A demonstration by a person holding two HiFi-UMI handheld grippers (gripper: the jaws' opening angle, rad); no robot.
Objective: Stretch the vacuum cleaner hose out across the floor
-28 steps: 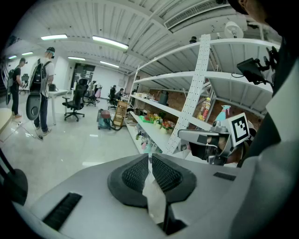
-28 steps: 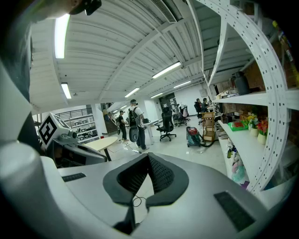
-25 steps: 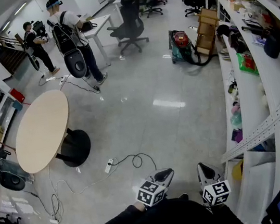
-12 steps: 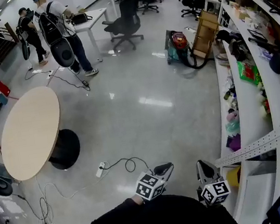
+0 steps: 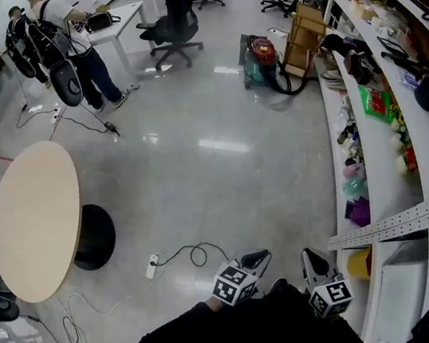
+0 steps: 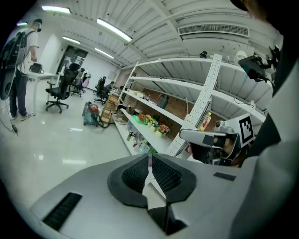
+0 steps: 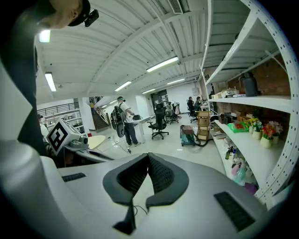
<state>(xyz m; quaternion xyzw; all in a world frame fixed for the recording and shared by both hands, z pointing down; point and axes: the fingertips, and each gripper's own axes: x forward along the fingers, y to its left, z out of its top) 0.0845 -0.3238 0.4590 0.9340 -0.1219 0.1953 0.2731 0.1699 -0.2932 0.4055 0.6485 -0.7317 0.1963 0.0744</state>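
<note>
The vacuum cleaner (image 5: 260, 59), red and teal, stands far across the floor beside the shelving, with its black hose (image 5: 291, 86) curled next to it. It also shows small in the left gripper view (image 6: 90, 114) and the right gripper view (image 7: 188, 135). My left gripper (image 5: 261, 258) and right gripper (image 5: 308, 256) sit at the bottom of the head view, side by side, both far from the vacuum. The left gripper (image 6: 149, 160) is shut with nothing between its pads. The right gripper (image 7: 148, 159) is shut and empty too.
A round beige table (image 5: 35, 219) stands at the left. A power strip with a looped cable (image 5: 153, 265) lies on the floor just ahead. White shelving (image 5: 379, 140) lines the right side. An office chair (image 5: 170, 27) and two people with backpacks (image 5: 65, 45) are at the back.
Both grippers and the head view have travelled forward over the floor: the vacuum cleaner sits lower and closer in the picture, and the table has slid left. Both grippers stay shut.
</note>
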